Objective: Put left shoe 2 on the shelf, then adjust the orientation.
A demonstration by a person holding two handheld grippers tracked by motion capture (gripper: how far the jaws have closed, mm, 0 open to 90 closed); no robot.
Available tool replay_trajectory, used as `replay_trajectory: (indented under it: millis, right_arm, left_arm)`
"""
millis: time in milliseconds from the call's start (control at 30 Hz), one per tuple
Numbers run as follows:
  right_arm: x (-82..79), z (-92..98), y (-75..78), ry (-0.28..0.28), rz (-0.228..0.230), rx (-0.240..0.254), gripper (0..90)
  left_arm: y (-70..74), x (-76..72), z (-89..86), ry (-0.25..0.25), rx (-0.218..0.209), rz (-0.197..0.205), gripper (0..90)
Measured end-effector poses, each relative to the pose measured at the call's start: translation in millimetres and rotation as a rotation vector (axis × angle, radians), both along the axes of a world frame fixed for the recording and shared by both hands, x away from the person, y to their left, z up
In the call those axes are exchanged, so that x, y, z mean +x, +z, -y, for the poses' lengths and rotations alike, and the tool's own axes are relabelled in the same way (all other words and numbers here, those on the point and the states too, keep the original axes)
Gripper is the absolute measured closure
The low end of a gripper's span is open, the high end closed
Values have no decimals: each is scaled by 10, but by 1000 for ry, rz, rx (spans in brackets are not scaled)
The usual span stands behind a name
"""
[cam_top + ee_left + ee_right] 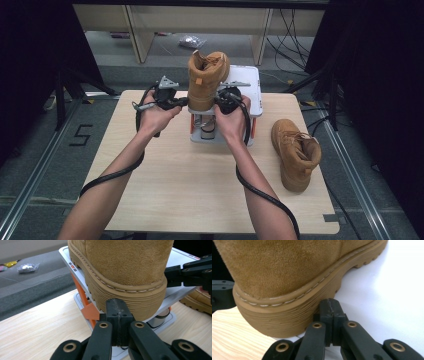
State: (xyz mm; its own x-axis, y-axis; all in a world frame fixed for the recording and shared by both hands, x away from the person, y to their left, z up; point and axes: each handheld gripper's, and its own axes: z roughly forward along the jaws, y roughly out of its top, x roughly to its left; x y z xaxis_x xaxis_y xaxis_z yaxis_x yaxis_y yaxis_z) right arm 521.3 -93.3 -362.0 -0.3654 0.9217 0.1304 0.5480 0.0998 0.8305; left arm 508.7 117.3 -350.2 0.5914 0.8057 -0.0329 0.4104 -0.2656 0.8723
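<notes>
Flanking the boot (207, 80) heel, both tongs (184, 102) (218, 101) closed empty

We read this as a lab recording bay: black curtains (30, 60) flank our wooden table (165, 190), loose cables (295, 30) trail beyond it, floor rails (30, 185) and a taped number (80, 135) alongside.

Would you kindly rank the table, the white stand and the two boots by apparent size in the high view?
1. Table
2. White stand
3. The boot on the stand and the boot on the table look alike; unranked.
</notes>
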Motion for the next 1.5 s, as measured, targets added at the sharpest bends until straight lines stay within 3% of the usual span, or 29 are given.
replay_trajectory:
  millis: [100, 200, 367, 500, 600, 767, 900, 933, 1100, 1367, 1467, 1500]
  right_arm:
    - [11, 36, 12, -15, -1, -12, 900]
    - [24, 73, 12, -33, -4, -7, 900]
    - [31, 92, 10, -30, -1, -13, 900]
    - [36, 105, 2, -23, 8, -17, 900]
    - [24, 128, 16, -15, -13, 3, 889]
    - [-65, 225, 130, -34, 24, -28, 789]
    - [-141, 381, 213, -52, 20, -35, 724]
    - [-160, 424, 226, -53, 20, -38, 707]
    - [-283, 695, 277, -82, 12, -45, 654]
    - [-443, 1181, 289, -136, -30, -51, 615]
    - [-520, 1372, 276, -145, -54, -60, 605]
    - [-567, 1427, 277, -174, -79, -45, 603]
  left_arm:
    - [8, -15, 68, -10, -3, -1, 900]
    - [35, -23, 144, -17, 61, 4, 900]
    - [22, -12, 135, -11, 16, -12, 900]
    - [20, -10, 122, -19, 12, -13, 900]
    - [14, -15, 82, -15, 4, 12, 871]
    - [54, -101, -69, 21, 24, 59, 779]
    - [37, -202, -196, 29, 16, 69, 724]
    - [28, -236, -257, 30, 39, 71, 706]
    - [-42, -348, -490, 57, 67, 89, 636]
    - [-214, -490, -706, 77, 67, 59, 550]
    - [-289, -543, -752, 80, 63, 50, 526]
    - [-301, -553, -767, 79, 67, 47, 522]
